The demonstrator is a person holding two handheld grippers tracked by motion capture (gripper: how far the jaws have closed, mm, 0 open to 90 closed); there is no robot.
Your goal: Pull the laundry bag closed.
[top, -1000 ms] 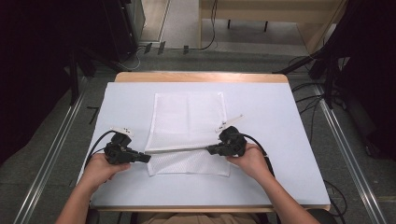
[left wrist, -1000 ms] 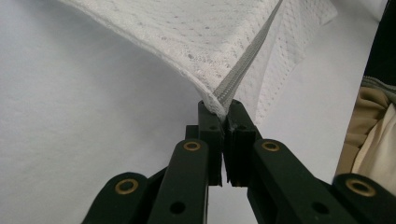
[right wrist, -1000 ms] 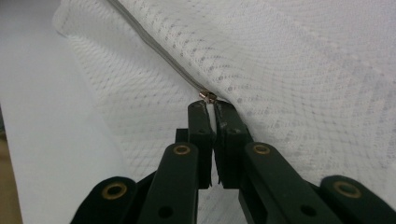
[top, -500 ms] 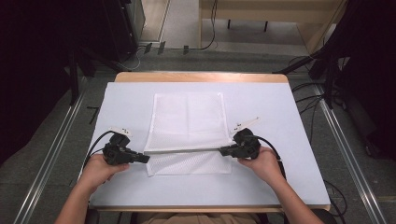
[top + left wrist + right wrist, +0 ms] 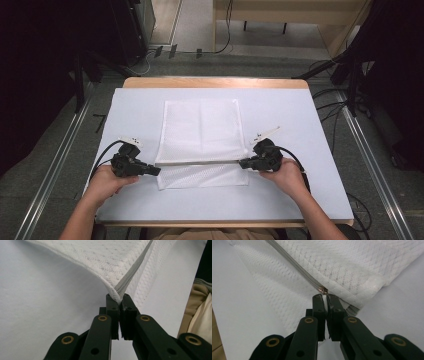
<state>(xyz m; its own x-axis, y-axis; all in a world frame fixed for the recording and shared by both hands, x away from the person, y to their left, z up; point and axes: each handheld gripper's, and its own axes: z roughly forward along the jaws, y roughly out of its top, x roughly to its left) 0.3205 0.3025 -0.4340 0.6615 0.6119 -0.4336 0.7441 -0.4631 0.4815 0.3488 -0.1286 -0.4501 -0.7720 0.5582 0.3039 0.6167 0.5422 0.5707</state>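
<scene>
A white mesh laundry bag (image 5: 200, 142) is laid flat near the middle of the table (image 5: 300, 115), its long sides running away from the person. A grey zipper (image 5: 200, 163) is seen across the bag close to its near end, and below the zipper a strip of coarser mesh lies on the table. The part above the zipper is lifted slightly along the zipper line, as is shown in the left gripper view, where the fabric rises off the table towards the fingers.

The left end of the zipper line is gripped by the left gripper (image 5: 156, 171). In the left gripper view, its fingers (image 5: 112, 312) are closed tightly on the bag's corner, where the grey zipper tape (image 5: 132, 271) meets the folded mesh edge.

The right end is held by the right gripper (image 5: 243, 163). In the right gripper view, its fingers (image 5: 319, 312) are pressed together on a small white tab just behind the metal zipper slider (image 5: 323, 291), which sits at the bag's right edge. The zipper is seen closed along its visible length.

Each gripper is held in one of the person's hands, with the forearms entering from the near edge of the table. A black cable (image 5: 102, 157) is trailed from the left gripper across the white table cover.
</scene>
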